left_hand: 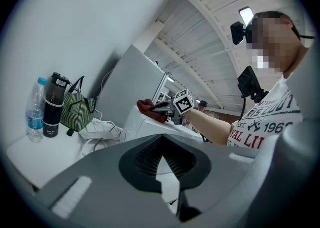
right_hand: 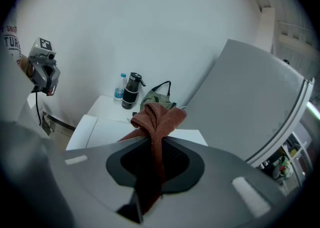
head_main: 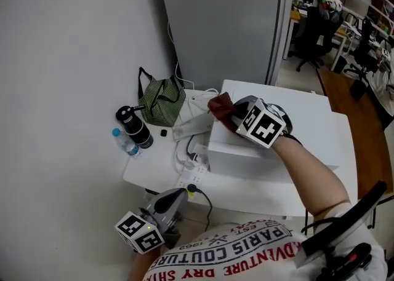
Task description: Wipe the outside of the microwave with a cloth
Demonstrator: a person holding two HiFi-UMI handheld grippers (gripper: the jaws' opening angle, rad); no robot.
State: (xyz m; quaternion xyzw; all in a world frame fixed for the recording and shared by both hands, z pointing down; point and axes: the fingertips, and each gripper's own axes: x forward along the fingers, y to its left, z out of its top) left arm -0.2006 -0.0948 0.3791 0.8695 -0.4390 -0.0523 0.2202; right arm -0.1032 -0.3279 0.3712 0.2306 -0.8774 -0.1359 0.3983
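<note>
Here the reddish-brown cloth [head_main: 220, 106] sits bunched on the top left corner of the white microwave [head_main: 240, 150], pinched tight between the jaws of the right gripper [head_main: 229, 114]; its gathered end pokes out past the tips. The microwave stands on a white table [head_main: 148, 172]. Just beside its left side lies a tangle of white cables [head_main: 188, 150], with a green striped bag [head_main: 161, 101] behind them. Further left a black flask [head_main: 134, 126] and a water bottle [head_main: 125, 142] stand side by side. The left gripper [head_main: 181, 195] hangs low off the table's near edge, jaws together on nothing.
</note>
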